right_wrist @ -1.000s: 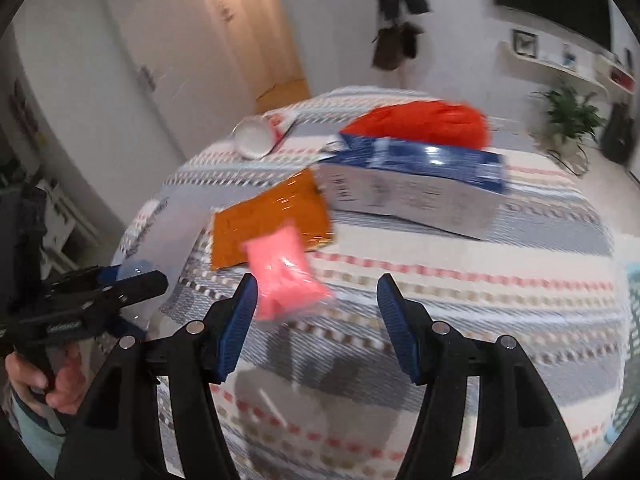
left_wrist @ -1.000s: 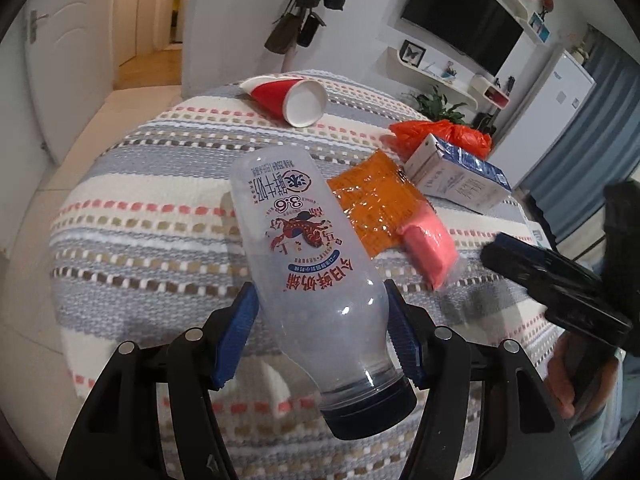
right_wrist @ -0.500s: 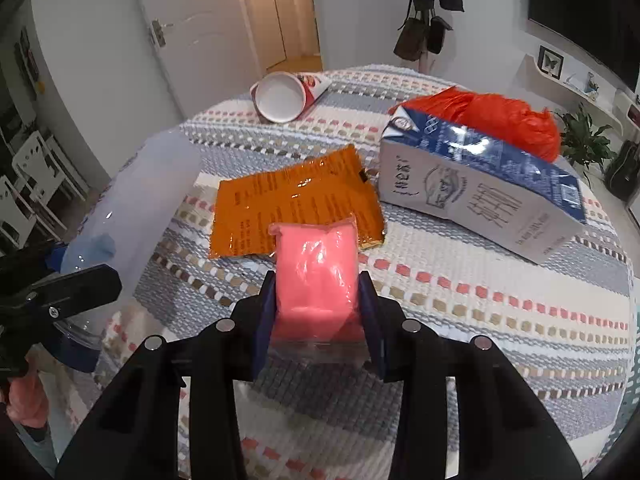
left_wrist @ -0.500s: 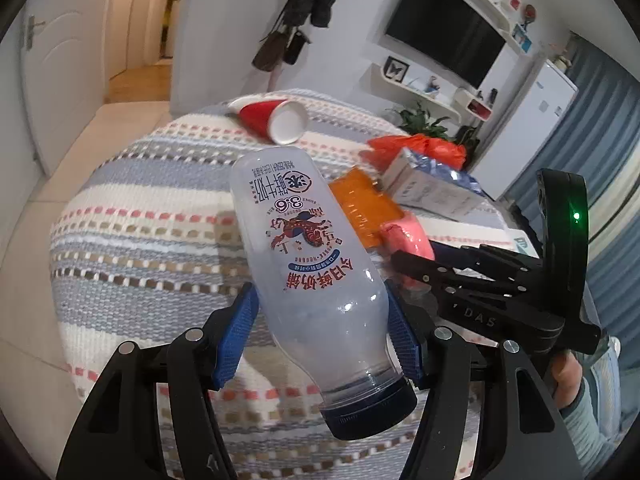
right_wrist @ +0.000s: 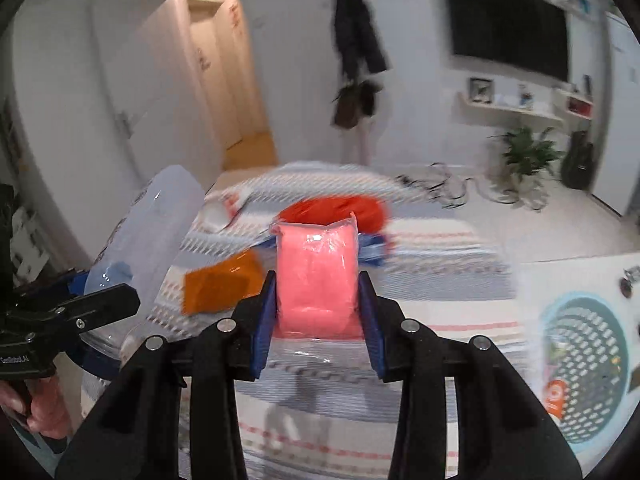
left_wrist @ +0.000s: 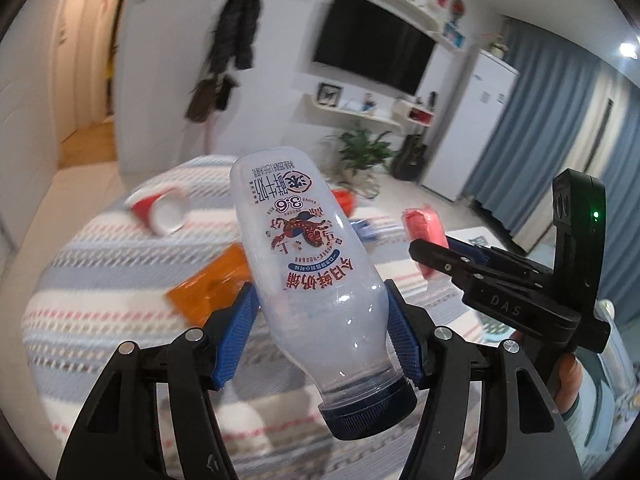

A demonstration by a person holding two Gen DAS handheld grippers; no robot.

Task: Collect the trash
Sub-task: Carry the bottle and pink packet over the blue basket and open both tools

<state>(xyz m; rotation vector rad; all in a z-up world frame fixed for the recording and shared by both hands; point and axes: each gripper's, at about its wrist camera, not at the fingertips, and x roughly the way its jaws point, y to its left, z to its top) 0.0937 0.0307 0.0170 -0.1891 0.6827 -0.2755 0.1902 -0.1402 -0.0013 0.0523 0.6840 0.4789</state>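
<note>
Striped cloth covers the round table [left_wrist: 100,264], blurred. Left claw [left_wrist: 320,328] grips a clear plastic bottle [left_wrist: 312,264] across its body, dark blue cap nearest the camera, raised above the table. Right claw [right_wrist: 316,312] clamps a pink wrapped packet [right_wrist: 316,276], also off the table. On the table beyond: orange wrapper [right_wrist: 224,286], red paper cup [left_wrist: 158,212] far left, red bag [right_wrist: 336,210], blue carton edge [right_wrist: 372,248]. Teal mesh basket [right_wrist: 580,364] sits low at right.
</note>
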